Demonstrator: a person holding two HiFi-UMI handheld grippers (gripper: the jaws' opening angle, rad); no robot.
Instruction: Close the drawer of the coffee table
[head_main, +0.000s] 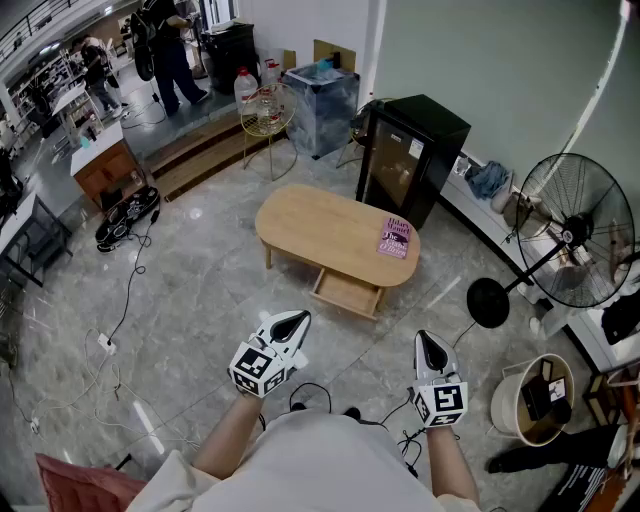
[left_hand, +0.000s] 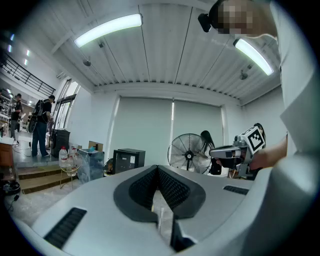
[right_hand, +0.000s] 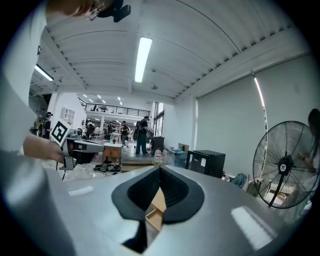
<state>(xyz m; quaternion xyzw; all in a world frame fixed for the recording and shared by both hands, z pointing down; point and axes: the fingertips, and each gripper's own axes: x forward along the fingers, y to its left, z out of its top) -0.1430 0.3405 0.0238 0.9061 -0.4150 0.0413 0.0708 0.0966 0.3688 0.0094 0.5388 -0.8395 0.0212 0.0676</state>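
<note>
1. Closest in, the left hand-held gripper (head_main: 291, 320) was held out in front of the person. Its jaws were pressed together on nothing, and the left gripper view showed the ribbed pads (left_hand: 172, 190) meeting at the tip.
2. Alongside it, the right hand-held gripper (head_main: 430, 346) was the same: jaws together, empty, touching nothing. In its own view a sliver of pale wood showed past the closed tip (right_hand: 160, 172), well beyond it and not in its hold.
3. Ahead lay a stretch of bare marble floor (head_main: 200, 290), which kept both hand-held grippers well apart from the furniture.
4. Next came the drawer (head_main: 347, 293), pulled out from under the near long side of the coffee table towards the person. It looked empty.
5. By my read, the job had not started. The approach, contact with the drawer front and the push home were all left to do.
6. Farthest, the oval worktop (head_main: 320, 230) carried a pink book (head_main: 396, 238) at its right end, clear of the drawer's travel.
</note>
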